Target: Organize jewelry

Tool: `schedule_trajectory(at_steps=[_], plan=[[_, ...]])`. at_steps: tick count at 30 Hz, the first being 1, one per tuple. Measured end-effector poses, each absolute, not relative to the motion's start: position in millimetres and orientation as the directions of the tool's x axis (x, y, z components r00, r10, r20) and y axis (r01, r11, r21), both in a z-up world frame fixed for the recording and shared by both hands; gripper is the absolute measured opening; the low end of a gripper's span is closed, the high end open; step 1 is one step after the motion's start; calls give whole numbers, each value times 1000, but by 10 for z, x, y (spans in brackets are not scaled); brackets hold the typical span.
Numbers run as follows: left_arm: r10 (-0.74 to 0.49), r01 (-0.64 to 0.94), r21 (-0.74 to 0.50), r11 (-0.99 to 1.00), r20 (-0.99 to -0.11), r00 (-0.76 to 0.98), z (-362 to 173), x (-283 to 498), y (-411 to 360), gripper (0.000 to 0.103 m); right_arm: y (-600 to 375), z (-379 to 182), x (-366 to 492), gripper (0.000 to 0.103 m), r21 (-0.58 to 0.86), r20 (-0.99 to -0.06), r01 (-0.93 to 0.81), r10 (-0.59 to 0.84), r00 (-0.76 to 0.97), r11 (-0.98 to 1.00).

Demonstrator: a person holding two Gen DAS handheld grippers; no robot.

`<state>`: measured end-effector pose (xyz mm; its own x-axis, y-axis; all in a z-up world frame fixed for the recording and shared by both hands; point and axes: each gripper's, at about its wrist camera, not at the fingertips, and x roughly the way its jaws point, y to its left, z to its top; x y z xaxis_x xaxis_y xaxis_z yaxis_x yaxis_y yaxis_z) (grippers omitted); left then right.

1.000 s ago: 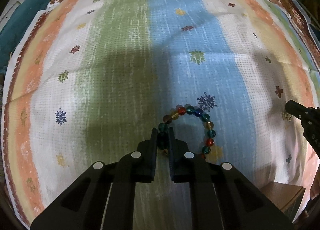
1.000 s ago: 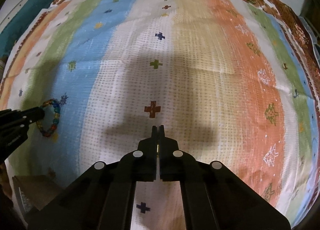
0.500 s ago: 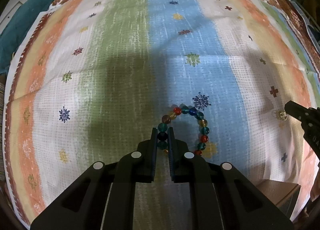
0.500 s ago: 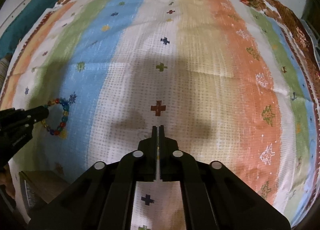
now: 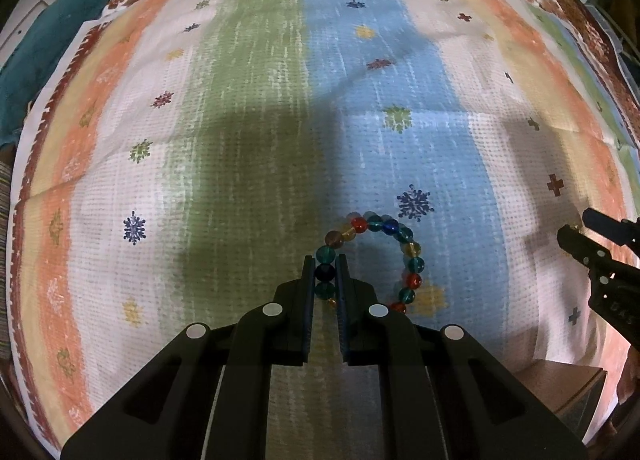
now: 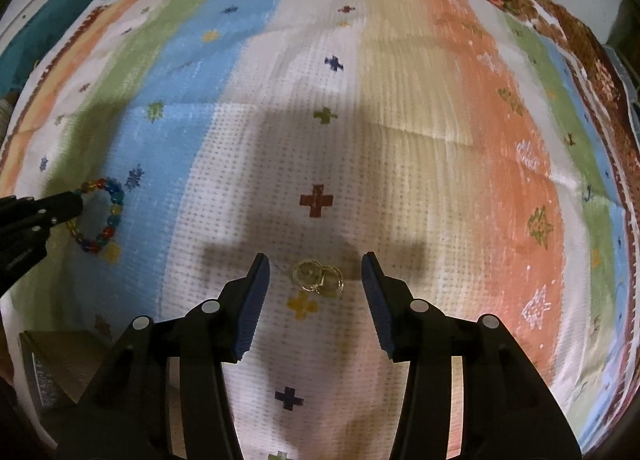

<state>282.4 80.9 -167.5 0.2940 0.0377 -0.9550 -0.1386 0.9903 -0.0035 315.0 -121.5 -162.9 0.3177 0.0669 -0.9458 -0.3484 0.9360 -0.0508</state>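
One bead bracelet (image 5: 370, 256) lies on the blue stripe of the striped cloth (image 5: 248, 108), its near-left beads pinched by the left gripper (image 5: 325, 274). Two gold rings (image 6: 319, 277) lie touching between the right gripper (image 6: 316, 274)'s wide-apart fingers. A wooden box (image 5: 568, 392) sits at the cloth's near edge; its contents are unclear.

One bead bracelet (image 5: 372, 256), two gold rings (image 6: 318, 277), one striped cloth (image 6: 400, 140)
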Motion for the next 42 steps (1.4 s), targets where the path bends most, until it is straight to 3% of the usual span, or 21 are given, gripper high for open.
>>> schedule_trajectory(at_steps=[2, 5, 9, 42], plan=[[38, -136, -3, 991, -955, 293, -1675, 2820, 800, 9, -1218, -1654, 3149, 45, -44, -948, -347, 70, 310, 937], [38, -136, -2, 991, -955, 293, -1669, 2822, 798, 9, -1198, -1667, 3133, 24, -83, -945, -354, 39, 324, 932], [39, -134, -2, 991, -954, 296, -1645, 2812, 785, 9, -1217, -1656, 3133, 16, -80, -945, -355, 42, 323, 931], [-18, -153, -90, 984, -909, 416, -971, 2389, 826, 9, -1203, -987, 2609, 12, 6, -896, -370, 169, 410, 929]])
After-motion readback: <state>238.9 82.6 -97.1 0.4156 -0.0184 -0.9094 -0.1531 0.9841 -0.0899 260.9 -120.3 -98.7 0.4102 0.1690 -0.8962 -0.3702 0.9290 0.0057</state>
